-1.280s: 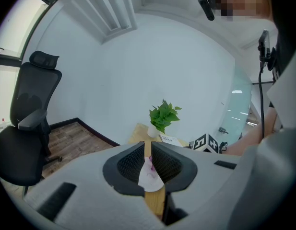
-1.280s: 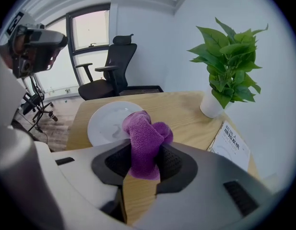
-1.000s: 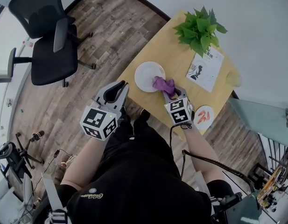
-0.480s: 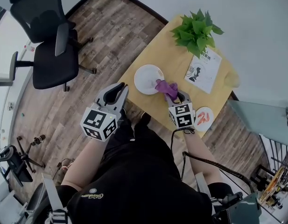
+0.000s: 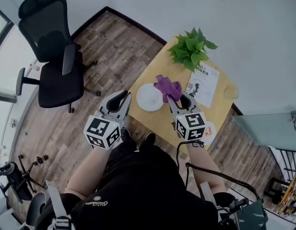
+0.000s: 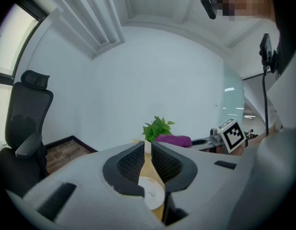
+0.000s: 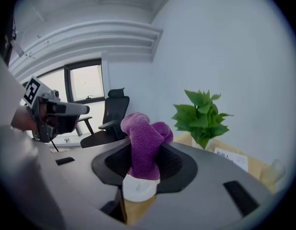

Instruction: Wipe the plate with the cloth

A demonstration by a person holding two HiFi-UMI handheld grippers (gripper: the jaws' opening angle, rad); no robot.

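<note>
A white plate lies near the front edge of the wooden table. My right gripper is shut on a purple cloth, held up in the air just right of the plate. In the right gripper view the cloth stands bunched between the jaws, and the plate shows below them. My left gripper hangs left of the table over the floor, shut with nothing in it. Through its narrow gap I see the plate.
A potted green plant and a booklet occupy the table's far part. A small dish with red food peeks out behind the right gripper's cube. A black office chair stands on the wood floor at the left.
The right gripper has lifted the cloth off the plate's right edge and raised it. The left gripper rose a little beside it.
</note>
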